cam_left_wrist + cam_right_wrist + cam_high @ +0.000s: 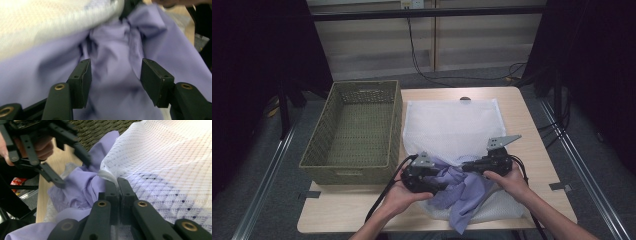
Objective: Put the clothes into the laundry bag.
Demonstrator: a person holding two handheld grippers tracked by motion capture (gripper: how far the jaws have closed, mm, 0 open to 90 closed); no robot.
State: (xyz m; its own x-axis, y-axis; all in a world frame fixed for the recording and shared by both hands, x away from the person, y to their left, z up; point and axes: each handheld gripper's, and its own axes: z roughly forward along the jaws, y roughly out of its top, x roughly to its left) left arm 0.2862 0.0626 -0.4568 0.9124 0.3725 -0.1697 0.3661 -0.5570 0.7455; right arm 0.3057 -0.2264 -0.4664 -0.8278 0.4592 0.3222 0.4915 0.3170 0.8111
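At the near edge of the table (532, 150) a white mesh laundry bag (452, 127) lies flat, its mouth turned toward the person, and a lilac shirt (459, 192) sits half in and half out of that mouth, one end trailing off the table's front edge. The right gripper (468, 166) has its jaws pressed tight together on the bag's white hem (108, 176) — a pinch that looks meant to hold the opening up and steady so the cloth has somewhere to go. The left gripper (438, 186) does the other half of the job: its jaws stand wide apart, with the bunched purple folds lying just between and ahead of them, gripping nothing for now, placed as if to take or push a fresh handful into the bag. In the right gripper view some of the shirt already shows darkly through the netting, so I'd judge the stuffing partly done. The woven basket (354, 130) waits empty just left of the bag — probably the bag's destination.
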